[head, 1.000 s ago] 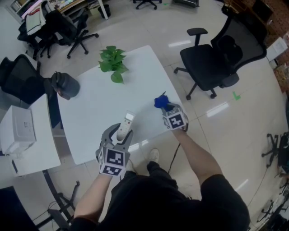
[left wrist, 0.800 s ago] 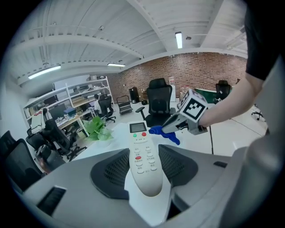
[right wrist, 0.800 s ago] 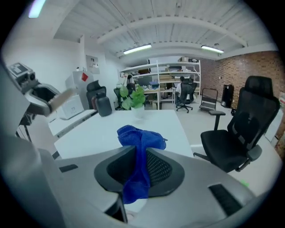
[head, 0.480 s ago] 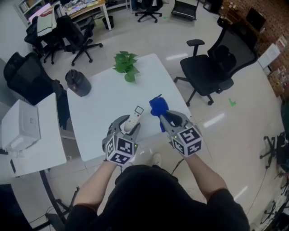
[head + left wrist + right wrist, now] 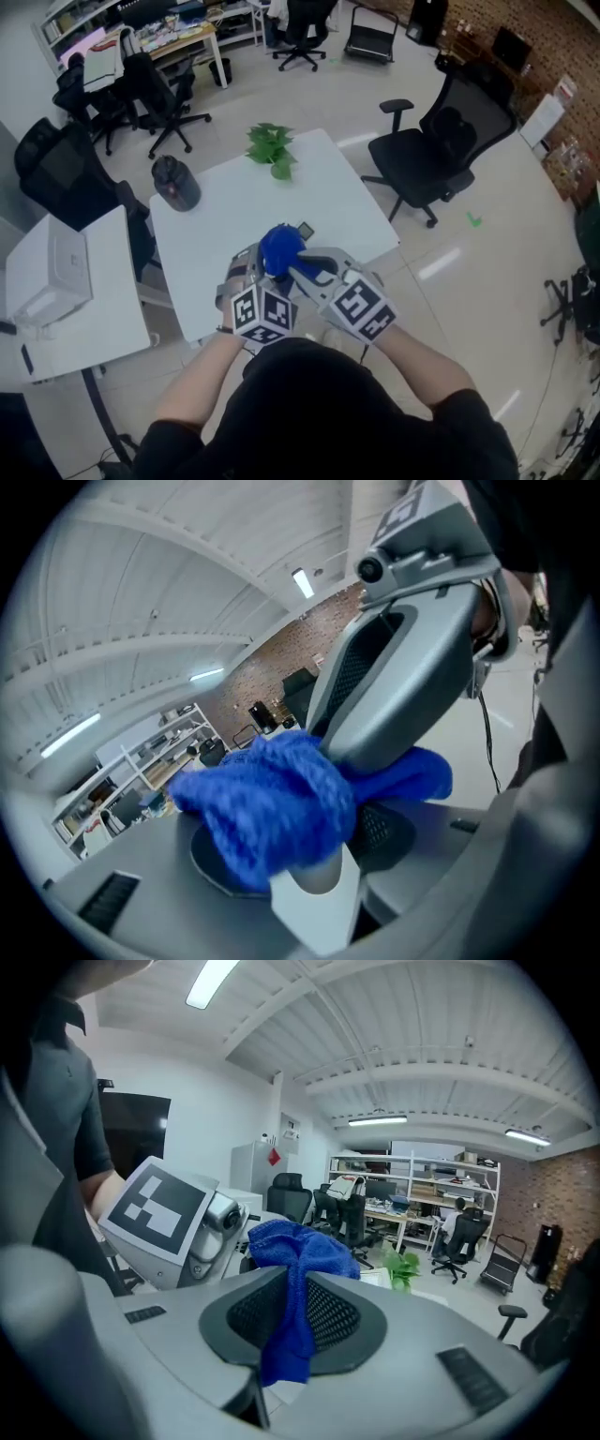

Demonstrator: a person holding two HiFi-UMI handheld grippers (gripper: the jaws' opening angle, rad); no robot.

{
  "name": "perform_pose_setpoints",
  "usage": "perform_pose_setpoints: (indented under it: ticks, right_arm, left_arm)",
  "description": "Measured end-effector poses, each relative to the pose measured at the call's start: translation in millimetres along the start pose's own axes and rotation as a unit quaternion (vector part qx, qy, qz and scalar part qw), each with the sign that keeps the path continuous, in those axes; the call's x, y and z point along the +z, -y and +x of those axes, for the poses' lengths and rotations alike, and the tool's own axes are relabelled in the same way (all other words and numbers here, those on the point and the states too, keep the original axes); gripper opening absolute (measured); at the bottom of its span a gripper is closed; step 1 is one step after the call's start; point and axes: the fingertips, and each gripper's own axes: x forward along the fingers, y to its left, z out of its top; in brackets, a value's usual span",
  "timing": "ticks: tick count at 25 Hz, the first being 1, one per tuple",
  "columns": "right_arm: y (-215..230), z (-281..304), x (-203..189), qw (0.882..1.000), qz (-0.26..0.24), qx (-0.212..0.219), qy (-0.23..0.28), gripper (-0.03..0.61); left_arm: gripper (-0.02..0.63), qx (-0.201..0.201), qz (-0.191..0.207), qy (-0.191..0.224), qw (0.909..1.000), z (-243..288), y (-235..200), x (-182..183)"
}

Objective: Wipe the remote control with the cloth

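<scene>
Head view shows the right gripper (image 5: pixel 298 269), jaws just closing tighter on the blue cloth (image 5: pixel 279 248), swung up from the counter (image 5: pixel 328 187) edge onto the remote control (image 5: pixel 305 230), which is pinched aloft by the left gripper (image 5: pixel 251 272); wiping looks ready to start.

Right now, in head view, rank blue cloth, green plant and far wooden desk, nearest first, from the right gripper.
1. blue cloth, in the right gripper, whose jaws have just been closing.
2. green plant, straight ahead.
3. wooden desk, top left.
</scene>
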Motion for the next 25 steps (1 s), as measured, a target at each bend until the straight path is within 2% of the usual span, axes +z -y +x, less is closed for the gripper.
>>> perform_pose_setpoints:
  ticks: [4,7,14,17,19,23,25]
  right_arm:
    - [-14,6,-1,1.0,-0.012,0.001,-0.019,0.051]
    - [-14,3,-2,0.999,-0.019,-0.021,-0.023,0.048]
    - [21,-11,-8,0.996,-0.013,-0.09,-0.022,0.041]
    - [37,-21,-4,0.993,-0.007,-0.116,-0.013,0.018]
    - [35,-26,5,0.993,-0.008,-0.115,0.001,0.012]
    - [14,4,4,0.997,-0.001,-0.07,0.012,0.011]
    - [9,10,8,0.997,0.008,-0.067,0.025,0.009]
  left_arm:
    - [0.209,0.004,0.071,0.007,0.9974,-14,6,-4]
    - [0.209,0.004,0.086,0.02,0.9961,-25,10,-4]
    - [0.209,0.0,0.074,0.035,0.9966,-41,13,-7]
    - [0.209,-0.002,0.068,0.033,0.9971,-43,15,-10]
    - [0.209,-0.005,0.059,0.033,0.9977,-42,15,-12]
    - [0.209,-0.011,0.015,0.035,0.9992,-26,12,-14]
    - [0.209,-0.008,0.002,0.034,0.9994,-23,9,-13]
